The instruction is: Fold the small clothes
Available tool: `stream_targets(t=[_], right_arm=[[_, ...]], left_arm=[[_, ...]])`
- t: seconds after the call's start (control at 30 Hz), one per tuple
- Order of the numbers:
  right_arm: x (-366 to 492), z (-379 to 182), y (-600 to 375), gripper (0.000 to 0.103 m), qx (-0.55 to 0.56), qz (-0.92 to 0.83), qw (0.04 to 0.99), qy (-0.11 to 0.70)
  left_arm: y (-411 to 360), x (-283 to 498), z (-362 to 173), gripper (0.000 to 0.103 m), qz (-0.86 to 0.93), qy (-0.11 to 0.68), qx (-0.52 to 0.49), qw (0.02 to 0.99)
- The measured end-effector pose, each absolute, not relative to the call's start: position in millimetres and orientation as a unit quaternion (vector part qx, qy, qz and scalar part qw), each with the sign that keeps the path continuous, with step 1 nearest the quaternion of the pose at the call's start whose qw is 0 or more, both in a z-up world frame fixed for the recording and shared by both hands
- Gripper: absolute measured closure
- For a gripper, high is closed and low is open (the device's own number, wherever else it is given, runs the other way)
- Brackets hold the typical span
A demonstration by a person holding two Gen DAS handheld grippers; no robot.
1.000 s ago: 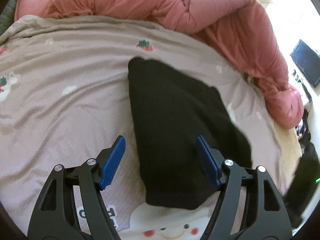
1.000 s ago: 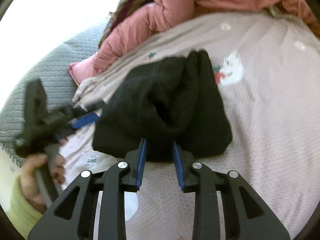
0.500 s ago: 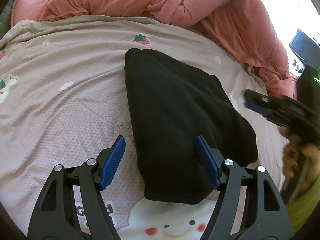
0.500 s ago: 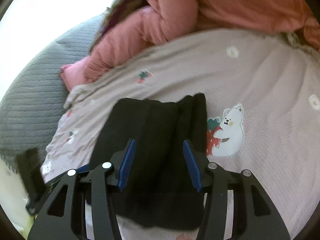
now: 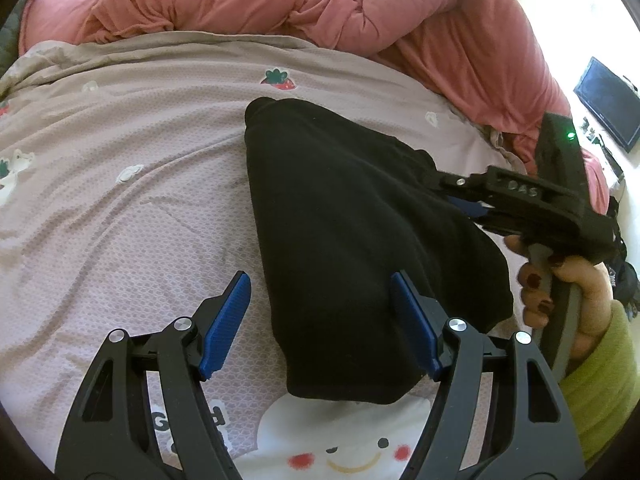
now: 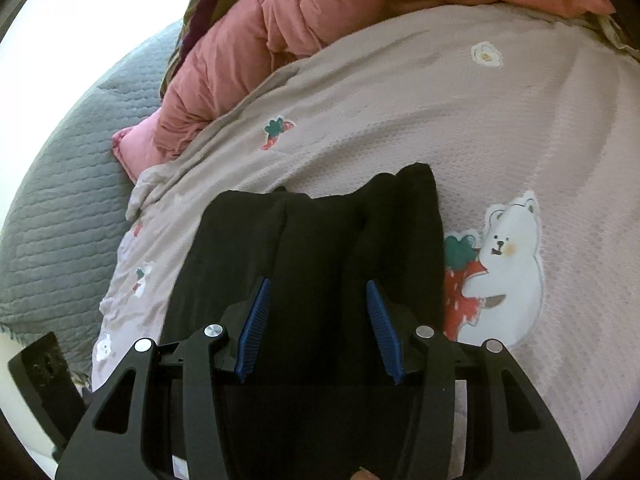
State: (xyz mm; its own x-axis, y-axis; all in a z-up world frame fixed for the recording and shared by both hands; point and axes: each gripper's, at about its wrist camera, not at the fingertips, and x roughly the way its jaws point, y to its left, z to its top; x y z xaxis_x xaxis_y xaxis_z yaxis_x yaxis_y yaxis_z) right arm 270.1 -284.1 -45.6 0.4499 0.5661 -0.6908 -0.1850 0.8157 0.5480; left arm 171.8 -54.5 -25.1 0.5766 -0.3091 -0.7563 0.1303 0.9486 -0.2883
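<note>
A black garment [image 5: 352, 220] lies folded into a long strip on the pale pink bedsheet [image 5: 120, 184]. My left gripper [image 5: 326, 324] is open and empty, its blue pads straddling the near end of the garment from above. My right gripper [image 6: 318, 328] is open and empty, hovering over the garment [image 6: 320, 240], which shows lengthwise ridges in the right wrist view. In the left wrist view the right gripper [image 5: 464, 196] reaches in from the right, close over the garment's right edge.
A bunched pink quilt [image 5: 360, 12] lies along the far side of the bed. A grey quilted cover [image 6: 60, 200] lies at the left in the right wrist view. A dark screen [image 5: 608, 100] stands at the far right. The sheet has bear [image 6: 508, 264] and strawberry prints.
My right gripper let go of the black garment, opened wide and drew back above it. The garment settled flat on the sheet. My left gripper stayed open over its near end.
</note>
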Motion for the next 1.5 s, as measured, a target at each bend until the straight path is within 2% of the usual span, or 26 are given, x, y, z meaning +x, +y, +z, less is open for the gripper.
stream_targets(t=[0.03,0.07,0.1,0.33,0.43,0.47,0.57,0.73,0.83,0.87,0.9,0.93,1.1,1.33,1.4,1.5], right_arm=[[270.2,-46.6,-281.2,0.07,0.194,0.232,0.828,0.472],[269.0,-45.5,-279.4,0.084,0.187,0.234,0.831,0.469],[267.6,-43.3,-278.8,0.088,0.184,0.239,0.833,0.464],[247.6,3.7,-287.3,0.093,0.13,0.229,0.875,0.406],[250.8,0.1,-290.8,0.094,0.099,0.198,0.883,0.414],[253.0,-4.1,-294.1,0.1,0.097,0.186,0.884,0.418],[260.8,-26.0,-301.9,0.1,0.104,0.168,0.876,0.439],[249.8,-32.1,-305.7,0.095,0.124,0.176,0.875,0.434],[230.5,-17.0,-314.5,0.083,0.152,0.185,0.88,0.411],[222.6,-12.6,-316.0,0.076,0.16,0.195,0.879,0.405],[216.5,-9.7,-316.1,0.063,0.163,0.204,0.877,0.403],[207.3,-7.2,-314.1,0.057,0.163,0.215,0.876,0.4],[185.3,-18.5,-307.9,0.043,0.16,0.223,0.863,0.424],[183.2,-43.8,-305.8,0.044,0.191,0.235,0.84,0.45],[184.4,-44.6,-303.2,0.054,0.19,0.244,0.838,0.45],[190.2,-50.6,-301.9,0.054,0.194,0.25,0.831,0.457]], left_arm=[[-54.4,171.4,-24.8,0.039,-0.125,0.443,-0.1,0.882],[-54.3,170.9,-24.2,0.039,-0.125,0.443,-0.099,0.882],[-54.5,170.8,-23.7,0.039,-0.127,0.444,-0.1,0.881],[-60.3,168.5,-19.4,0.039,-0.154,0.444,-0.108,0.876],[-66.5,168.4,-19.1,0.039,-0.161,0.447,-0.102,0.874],[-68.4,168.3,-19.8,0.039,-0.162,0.449,-0.1,0.873],[-72.5,167.8,-22.6,0.039,-0.166,0.455,-0.092,0.87],[-74.1,167.2,-30.7,0.039,-0.161,0.464,-0.08,0.868],[-69.2,167.3,-32.8,0.039,-0.162,0.465,-0.088,0.866],[-68.9,167.0,-33.0,0.039,-0.163,0.465,-0.09,0.866],[-69.0,166.7,-33.0,0.039,-0.163,0.465,-0.091,0.865],[-68.8,165.8,-32.8,0.039,-0.163,0.464,-0.092,0.866],[-68.5,162.2,-32.3,0.039,-0.163,0.463,-0.096,0.866],[-65.9,158.2,-32.3,0.039,-0.16,0.464,-0.098,0.866],[-66.8,158.8,-32.1,0.039,-0.159,0.465,-0.096,0.866],[-68.3,159.0,-31.4,0.039,-0.158,0.466,-0.097,0.865]])
